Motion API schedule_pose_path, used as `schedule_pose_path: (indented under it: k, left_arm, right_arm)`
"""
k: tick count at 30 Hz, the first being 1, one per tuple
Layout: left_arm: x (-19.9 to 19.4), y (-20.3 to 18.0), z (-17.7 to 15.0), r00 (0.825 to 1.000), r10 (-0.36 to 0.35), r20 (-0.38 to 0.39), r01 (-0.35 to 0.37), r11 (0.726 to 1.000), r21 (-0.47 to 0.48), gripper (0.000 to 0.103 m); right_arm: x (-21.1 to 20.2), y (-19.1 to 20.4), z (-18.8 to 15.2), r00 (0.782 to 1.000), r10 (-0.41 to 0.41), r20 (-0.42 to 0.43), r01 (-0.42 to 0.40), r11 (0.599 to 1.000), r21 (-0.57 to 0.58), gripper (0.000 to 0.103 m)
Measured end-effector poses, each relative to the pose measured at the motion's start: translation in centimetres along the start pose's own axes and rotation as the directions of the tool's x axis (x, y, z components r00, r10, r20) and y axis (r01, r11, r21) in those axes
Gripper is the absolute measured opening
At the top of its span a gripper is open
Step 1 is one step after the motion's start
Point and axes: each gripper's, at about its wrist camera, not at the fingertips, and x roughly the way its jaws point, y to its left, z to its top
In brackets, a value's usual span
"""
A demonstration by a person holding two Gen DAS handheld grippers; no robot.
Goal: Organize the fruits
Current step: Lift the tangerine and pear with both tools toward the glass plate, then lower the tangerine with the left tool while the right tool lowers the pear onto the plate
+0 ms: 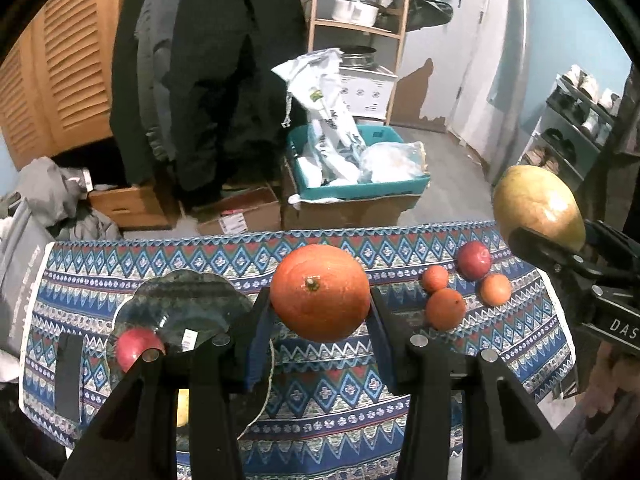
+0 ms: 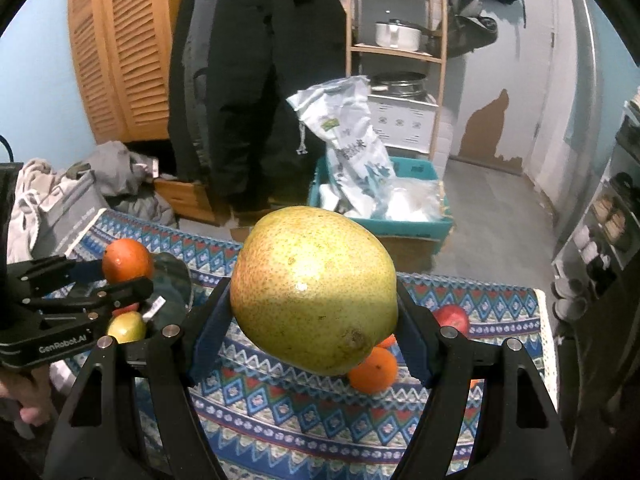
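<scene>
My left gripper is shut on a large orange and holds it above the patterned cloth, just right of a dark glass plate. A red apple and a yellow fruit lie in the plate. My right gripper is shut on a big yellow-green pear, held in the air; it also shows in the left wrist view. A red apple and three small oranges lie on the cloth at the right.
The table's patterned cloth ends at a far edge with cardboard boxes and a teal bin on the floor behind. A black strip lies on the cloth at the left. Shoe shelves stand at the right.
</scene>
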Motion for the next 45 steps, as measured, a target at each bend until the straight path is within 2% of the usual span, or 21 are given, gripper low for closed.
schedule_pose_path:
  k: [16, 31, 45]
  left_arm:
    - [0.6, 5.9, -1.1, 0.997, 0.064, -0.036, -0.067, 0.994, -0.092, 0.046]
    - [2.5, 12.5, -3.5, 0.983, 0.140, -0.117, -0.160, 0.970, -0.181, 0.046]
    - [6.6, 15.9, -5.7, 0.970, 0.115, -0.213, -0.159, 0.966, -0.202, 0.046]
  right_arm:
    - [3.8, 5.4, 1.7, 0.994, 0.099, -0.047, -0.101, 0.994, -0.048, 0.075]
    - [8.4, 11.2, 2.5, 0.978, 0.172, -0.115, -0.183, 0.978, -0.097, 0.075]
    - [14.7, 16.0, 0.9, 0.948, 0.216, -0.235, -0.251, 0.960, -0.127, 0.075]
